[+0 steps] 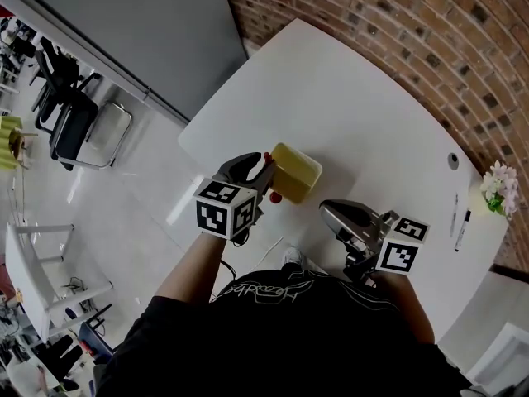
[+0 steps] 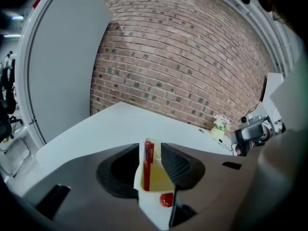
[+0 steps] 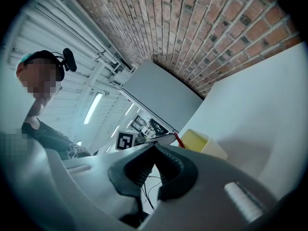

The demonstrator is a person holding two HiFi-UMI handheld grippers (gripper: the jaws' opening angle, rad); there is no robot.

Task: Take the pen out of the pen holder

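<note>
The left tongs (image 2: 152, 150) are spread wide, one on each side of the red pen (image 2: 147, 170); it stands in the yellow pen holder (image 1: 296, 172) (on the white bench (image 1: 347, 98)). The right tongs (image 3: 155, 150) are pressed together, empty.

The surface (image 1: 355, 98) is lying bare beyond the pen holder (image 1: 296, 172), leaving open room up to the brick wall (image 1: 397, 23). The left gripper (image 2: 153, 150) is straddling the pen (image 2: 147, 165) with its jaws apart, the pen holder's rim crowding them below. The right gripper (image 1: 331, 215) is hovering well apart.
</note>
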